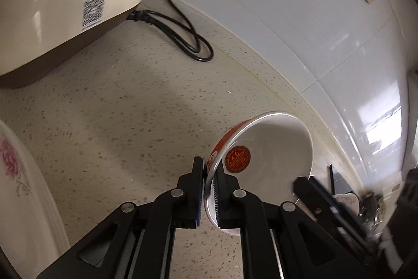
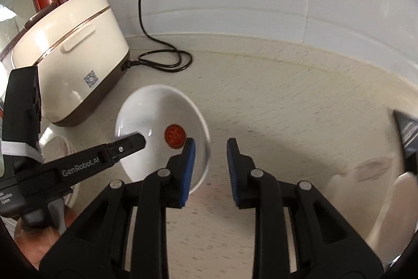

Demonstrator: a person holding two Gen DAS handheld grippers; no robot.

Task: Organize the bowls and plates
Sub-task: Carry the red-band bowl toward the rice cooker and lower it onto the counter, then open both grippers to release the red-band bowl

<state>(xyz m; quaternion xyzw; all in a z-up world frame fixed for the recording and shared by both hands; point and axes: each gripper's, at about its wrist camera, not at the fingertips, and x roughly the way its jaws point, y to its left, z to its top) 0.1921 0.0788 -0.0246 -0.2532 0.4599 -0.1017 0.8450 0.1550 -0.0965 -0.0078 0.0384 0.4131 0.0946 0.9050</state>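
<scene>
My left gripper [image 1: 211, 171] is shut on the rim of a white bowl [image 1: 277, 161] with a red band outside and a red seal inside, and holds it tilted above the speckled counter. The same bowl [image 2: 156, 122] shows in the right wrist view, with the left gripper's finger [image 2: 130, 141] clamped on its left rim. My right gripper [image 2: 211, 145] is open and empty, just right of the bowl. A white plate with a pink flower [image 1: 23, 187] lies at the left edge of the left wrist view.
A cream rice cooker [image 2: 70, 64] stands at the back left, its black cord [image 2: 167, 62] coiled on the counter [image 2: 287, 101] by the tiled wall. Blurred pale dishes [image 2: 392, 208] lie at the right edge. The right gripper [image 1: 326, 198] shows blurred at the right of the left wrist view.
</scene>
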